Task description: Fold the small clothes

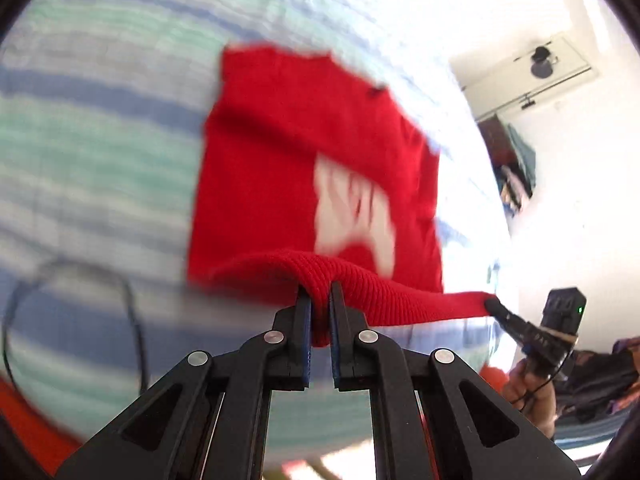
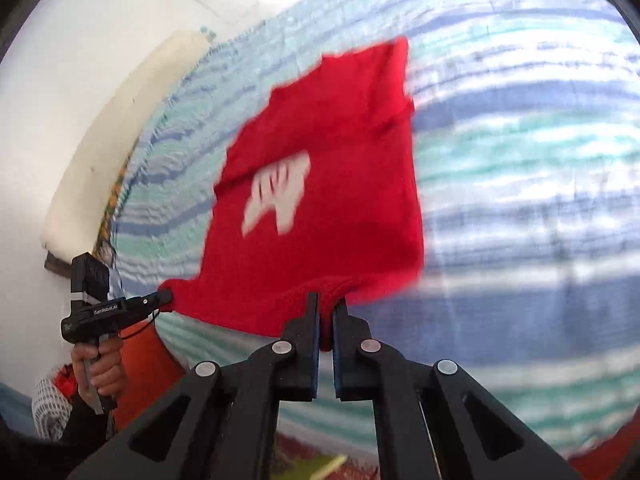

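Note:
A small red knit sweater (image 1: 280, 152) with a white emblem lies on a blue, green and white striped bedcover (image 1: 88, 152). Its ribbed hem is lifted off the cover. My left gripper (image 1: 320, 300) is shut on the hem near one corner, red knit pinched between the blue pads. In the left wrist view my right gripper (image 1: 494, 304) holds the hem's other end. In the right wrist view the same sweater (image 2: 340, 152) hangs from my right gripper (image 2: 327, 308), shut on the hem, while my left gripper (image 2: 164, 298) pinches the far corner.
A black cable (image 1: 132, 312) loops across the bedcover at the left. A white wall (image 2: 60, 60) and a cream headboard (image 2: 100, 140) lie beyond the bed. A hand (image 2: 100, 372) grips the left tool; orange fabric (image 2: 140, 368) sits behind it.

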`<state>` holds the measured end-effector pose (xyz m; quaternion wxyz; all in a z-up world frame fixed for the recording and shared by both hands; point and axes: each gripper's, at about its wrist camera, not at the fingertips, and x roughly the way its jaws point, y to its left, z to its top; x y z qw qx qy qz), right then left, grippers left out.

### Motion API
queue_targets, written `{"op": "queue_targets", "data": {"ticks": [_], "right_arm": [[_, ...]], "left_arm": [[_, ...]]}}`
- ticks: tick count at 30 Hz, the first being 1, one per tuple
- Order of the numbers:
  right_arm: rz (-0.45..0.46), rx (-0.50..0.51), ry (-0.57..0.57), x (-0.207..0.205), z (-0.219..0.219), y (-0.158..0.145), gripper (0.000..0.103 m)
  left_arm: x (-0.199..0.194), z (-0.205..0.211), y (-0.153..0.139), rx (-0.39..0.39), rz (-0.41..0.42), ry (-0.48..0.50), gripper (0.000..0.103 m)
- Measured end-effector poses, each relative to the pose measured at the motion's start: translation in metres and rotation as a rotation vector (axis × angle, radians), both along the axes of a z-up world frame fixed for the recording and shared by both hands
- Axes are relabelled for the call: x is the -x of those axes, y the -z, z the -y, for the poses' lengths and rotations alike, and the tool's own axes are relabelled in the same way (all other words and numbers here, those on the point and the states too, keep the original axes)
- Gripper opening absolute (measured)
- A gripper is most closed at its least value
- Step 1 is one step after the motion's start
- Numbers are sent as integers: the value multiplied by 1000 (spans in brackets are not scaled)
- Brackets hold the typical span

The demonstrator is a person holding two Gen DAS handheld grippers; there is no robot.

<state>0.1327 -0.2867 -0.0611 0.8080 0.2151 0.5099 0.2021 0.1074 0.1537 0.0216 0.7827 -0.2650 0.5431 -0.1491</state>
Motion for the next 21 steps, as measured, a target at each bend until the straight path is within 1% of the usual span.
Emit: {"op": "queue_targets", "data": {"ticks": [2,4,7,9,10,11,12,13,14,15,16,17,18,19,21], "right_arm": [[43,3,25,-34,-2,-10,5],[84,20,40,-69,-6,-16,5],[114,50,54,-134,-15,-19,5],[130,71,43,-179,-24,-19,5],[138,88,40,-198,-29,-19,5],[149,109,34,-218,-34,-17,5],[164,125,29,-236,-40,-15,5],[176,132,26,-252,-44,-12,5],[180,128,25,-267,-47,-8,6],[167,113,29,-282,-50,-1,10],[137,112,42,-294,-50,8,17],[102,132,81,-303,-47,17,38],[88,144,118,-306,-43,22,63],[90,136,155,-302,-36,23,66],[97,96,163,-288,-29,21,66]], "left_arm": [[-45,-1,-7,-38,39,-12,6],[-82,1,-5,-47,43,-28,6],[-145,-5,3,-77,49,-73,6],[-176,-6,9,-102,48,-97,6],[-189,-7,12,-118,50,-108,6],[-208,-8,17,-151,54,-130,6],[-219,-10,21,-169,59,-150,9],[-233,-7,27,-186,67,-171,17],[-244,-8,33,-223,67,-197,23],[-250,-12,41,-275,44,-223,45],[-254,-13,49,-312,18,-240,65],[-255,-16,54,-339,0,-262,67],[-249,-19,56,-344,2,-277,68],[-240,-23,56,-332,14,-283,68],[-210,-27,53,-299,52,-272,69]]}}
